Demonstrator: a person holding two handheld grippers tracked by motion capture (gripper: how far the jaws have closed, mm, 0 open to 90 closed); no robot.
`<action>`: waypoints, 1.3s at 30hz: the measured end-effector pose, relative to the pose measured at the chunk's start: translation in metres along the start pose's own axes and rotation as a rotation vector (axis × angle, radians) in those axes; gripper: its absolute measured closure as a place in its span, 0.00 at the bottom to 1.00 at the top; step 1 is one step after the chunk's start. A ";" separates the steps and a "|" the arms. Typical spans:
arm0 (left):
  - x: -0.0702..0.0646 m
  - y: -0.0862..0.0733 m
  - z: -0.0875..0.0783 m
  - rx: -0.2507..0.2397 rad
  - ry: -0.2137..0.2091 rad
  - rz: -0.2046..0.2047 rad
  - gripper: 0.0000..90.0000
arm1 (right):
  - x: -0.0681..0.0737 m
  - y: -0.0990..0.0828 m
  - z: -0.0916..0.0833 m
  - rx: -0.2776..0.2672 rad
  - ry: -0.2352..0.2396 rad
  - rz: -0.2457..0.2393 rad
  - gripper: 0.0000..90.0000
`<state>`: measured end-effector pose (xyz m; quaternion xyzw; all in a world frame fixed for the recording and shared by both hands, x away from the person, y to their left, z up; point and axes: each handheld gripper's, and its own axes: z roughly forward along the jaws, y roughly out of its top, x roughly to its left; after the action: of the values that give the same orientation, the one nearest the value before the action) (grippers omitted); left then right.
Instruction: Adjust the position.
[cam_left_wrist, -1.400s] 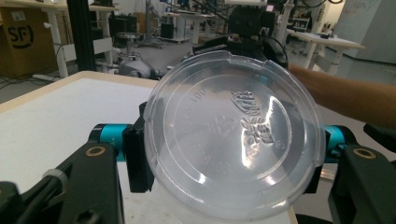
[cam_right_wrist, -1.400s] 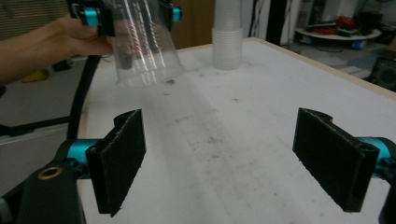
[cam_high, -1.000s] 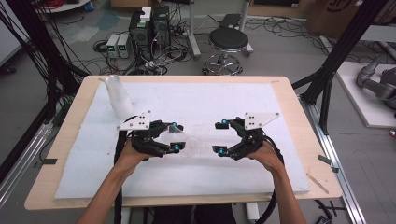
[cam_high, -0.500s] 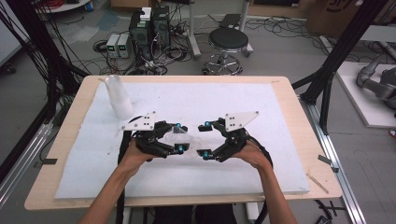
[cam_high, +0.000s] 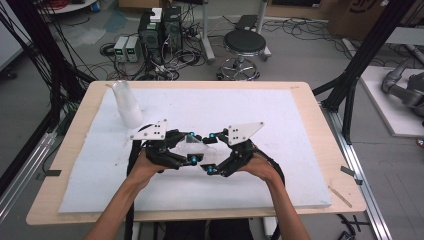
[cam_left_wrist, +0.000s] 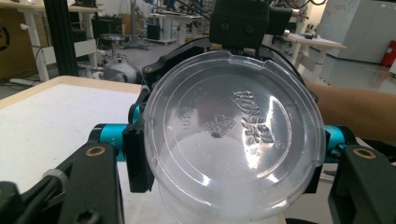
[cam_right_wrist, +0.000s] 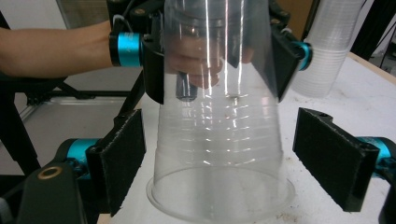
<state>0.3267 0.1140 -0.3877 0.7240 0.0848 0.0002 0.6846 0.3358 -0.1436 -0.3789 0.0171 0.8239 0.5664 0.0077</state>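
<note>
- Both forearms are entering the high view from 6 o'clock and converging toward the middle of the table (cam_high: 310, 100), where the two grippers are facing each other tip to tip over the white mat (cam_high: 280, 115).
- The left gripper (cam_high: 192, 146) is sitting at the 9 o'clock side of the meeting point, with its hand (cam_high: 142, 167) wrapped around the body behind it; its jaws are pressing on a clear plastic cup (cam_high: 192, 145) near the closed base.
- In the left gripper view the cup's round, embossed bottom (cam_left_wrist: 233, 133) is facing the camera, with the jaw pads touching it at 9 and 3 o'clock.
- The right gripper (cam_high: 210, 152) is approaching from 3 o'clock, held by the right hand (cam_high: 260, 167); its jaws are standing apart.
- In the right gripper view the wide rim end of the cup (cam_right_wrist: 219, 172) is lying between the right gripper's two pads (cam_right_wrist: 334, 156), with a gap showing on each side, while the left gripper's jaws are clamping the narrow end at 12 o'clock.
- A stack of clear cups (cam_high: 127, 105) is standing upright on the mat at 10 o'clock from the grippers, well apart from them.
- Bare mat is lying open from 12 through 3 o'clock, out to the wooden edge; a stool (cam_high: 244, 45) is standing on the floor beyond the 12 o'clock edge.
</note>
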 end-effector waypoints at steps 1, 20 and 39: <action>0.000 0.000 0.000 0.001 -0.001 0.001 0.42 | 0.000 0.000 0.001 0.005 0.002 0.000 0.19; 0.001 0.000 -0.002 0.003 0.005 0.006 0.43 | 0.002 0.002 0.009 0.043 -0.025 -0.062 0.39; -0.006 0.009 -0.009 0.201 0.132 0.034 0.07 | 0.000 0.002 0.002 0.120 -0.046 -0.063 0.40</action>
<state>0.3212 0.1213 -0.3774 0.7887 0.1169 0.0509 0.6014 0.3357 -0.1413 -0.3776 0.0042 0.8561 0.5150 0.0434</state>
